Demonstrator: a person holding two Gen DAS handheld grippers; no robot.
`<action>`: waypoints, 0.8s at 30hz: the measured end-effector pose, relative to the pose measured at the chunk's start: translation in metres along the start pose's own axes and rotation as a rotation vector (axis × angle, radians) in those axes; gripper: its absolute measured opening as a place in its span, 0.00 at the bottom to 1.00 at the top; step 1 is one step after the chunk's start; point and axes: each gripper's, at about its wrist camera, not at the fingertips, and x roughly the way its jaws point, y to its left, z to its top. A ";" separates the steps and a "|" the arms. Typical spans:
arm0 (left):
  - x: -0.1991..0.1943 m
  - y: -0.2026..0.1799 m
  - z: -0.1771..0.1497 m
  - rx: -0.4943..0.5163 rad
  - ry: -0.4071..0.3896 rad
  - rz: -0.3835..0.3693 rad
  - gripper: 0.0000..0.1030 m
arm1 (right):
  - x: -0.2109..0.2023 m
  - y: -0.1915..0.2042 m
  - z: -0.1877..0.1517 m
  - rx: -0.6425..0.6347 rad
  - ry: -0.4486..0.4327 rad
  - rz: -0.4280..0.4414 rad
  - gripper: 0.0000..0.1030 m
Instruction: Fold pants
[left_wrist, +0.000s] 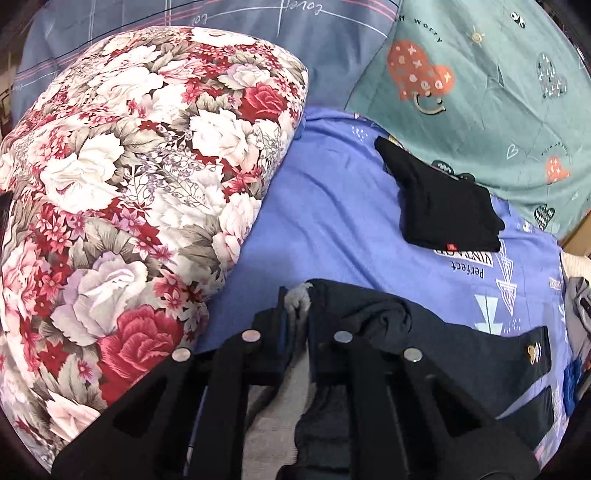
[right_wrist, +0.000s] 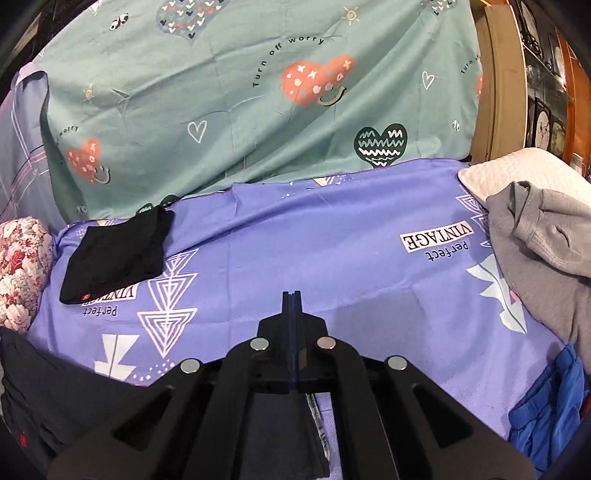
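Note:
The dark navy pants (left_wrist: 424, 332) with pale grey lining lie bunched on the purple sheet (left_wrist: 332, 221) at the near edge. My left gripper (left_wrist: 297, 299) is shut on a fold of them, and grey lining pokes out between its fingertips. In the right wrist view the pants (right_wrist: 44, 391) spread to the lower left. My right gripper (right_wrist: 291, 299) is shut, its fingers pressed together. A flap of the same dark cloth (right_wrist: 284, 432) hangs directly below them, pinched low in the pads; nothing shows at the tips.
A big floral quilt roll (left_wrist: 129, 203) crowds the left. A folded black garment (left_wrist: 443, 206) lies at the back of the sheet, below a teal heart-print cover (right_wrist: 240, 92). A grey sweatshirt (right_wrist: 546, 251) and blue cloth (right_wrist: 550, 398) sit at the right.

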 end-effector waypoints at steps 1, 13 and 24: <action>0.005 -0.002 -0.003 0.013 0.003 0.027 0.09 | 0.013 0.001 -0.005 -0.013 0.067 0.042 0.00; 0.060 0.008 -0.040 -0.003 0.154 0.154 0.64 | 0.106 0.007 -0.060 -0.054 0.362 -0.003 0.59; 0.064 -0.006 -0.049 0.062 0.153 0.171 0.64 | 0.085 0.013 -0.053 -0.102 0.260 -0.111 0.18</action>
